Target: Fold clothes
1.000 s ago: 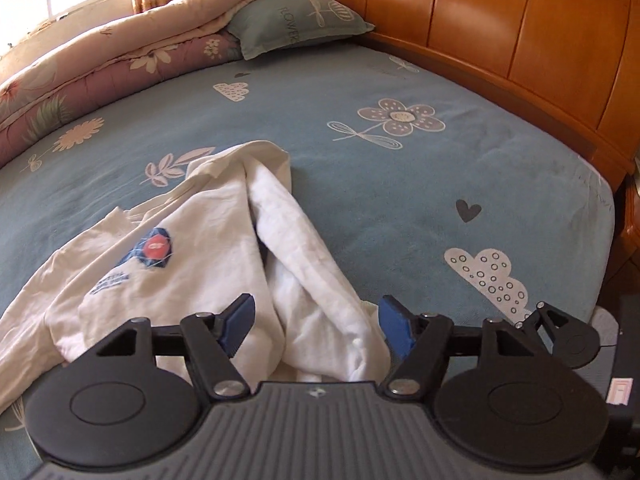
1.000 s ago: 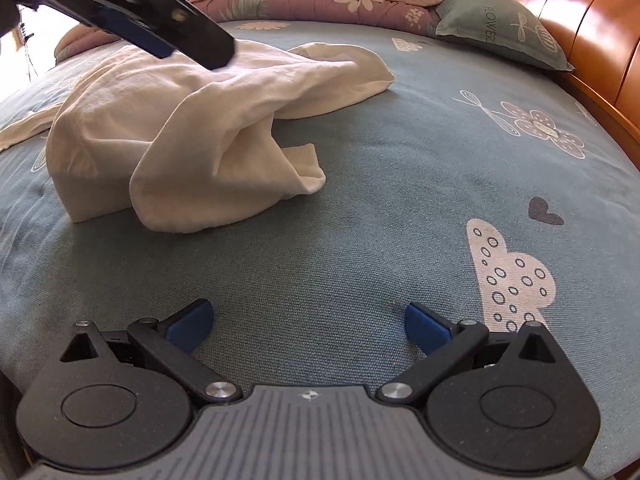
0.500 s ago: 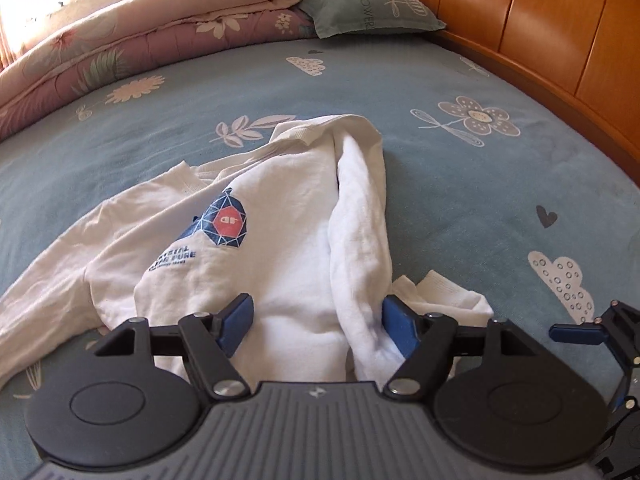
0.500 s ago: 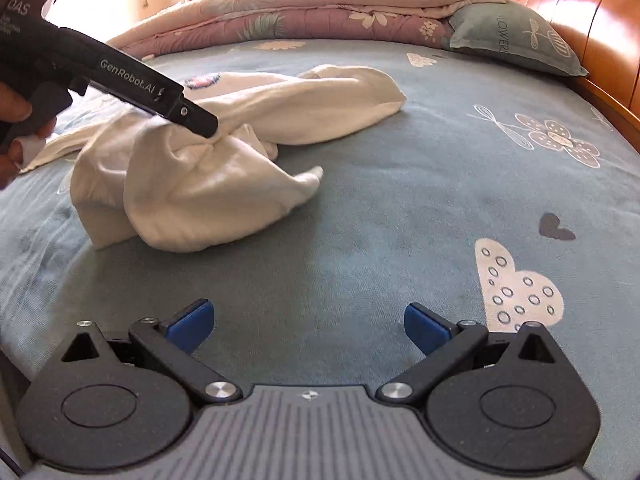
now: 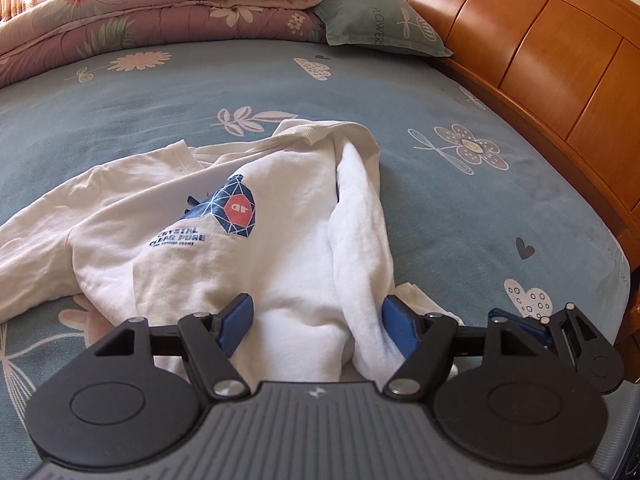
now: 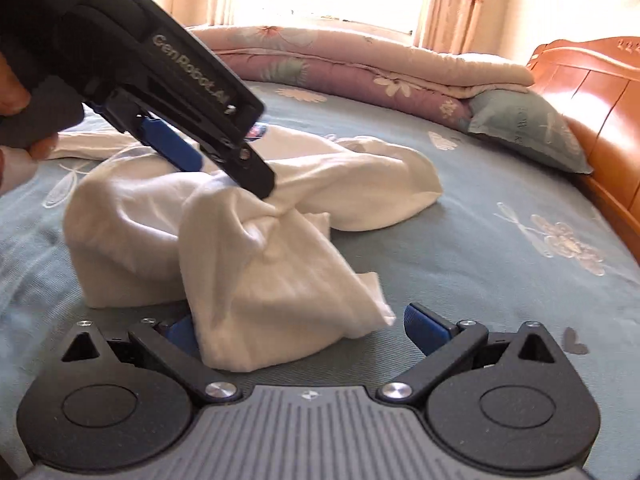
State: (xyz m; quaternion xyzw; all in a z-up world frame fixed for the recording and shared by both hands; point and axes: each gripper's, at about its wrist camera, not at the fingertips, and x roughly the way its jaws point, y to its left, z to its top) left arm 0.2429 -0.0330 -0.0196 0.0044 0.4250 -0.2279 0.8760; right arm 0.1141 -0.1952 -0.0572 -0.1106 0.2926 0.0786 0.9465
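My left claw stands with its jaws apart over the near end of the white sweatshirt, which lies crumpled on the blue bed sheet. A thick bunched fold of the cloth rises between its 2 blue pads, and the right-hand pad touches the fold, but I see no squeeze on it from this view. From my right wrist camera the same claw comes down from the upper left with a hand on its handle, its black tip pressing into a twisted pucker of fabric; whether it pinches that pucker I cannot tell.

The sweatshirt's chest print, a blue faceted shape with a red centre above dark lettering, faces up. 1 sleeve trails off to the left edge of the left view, and the ribbed collar lies at the far end, toward the pillow.

My right claw is also spread wide, low over the sheet at the near edge of the garment. A drooping flap of white cloth hangs down between its pads, covering most of the left 1; the right pad is clear of the cloth.

A folded floral quilt lies along the far side of the bed, and the wooden headboard runs along the right.
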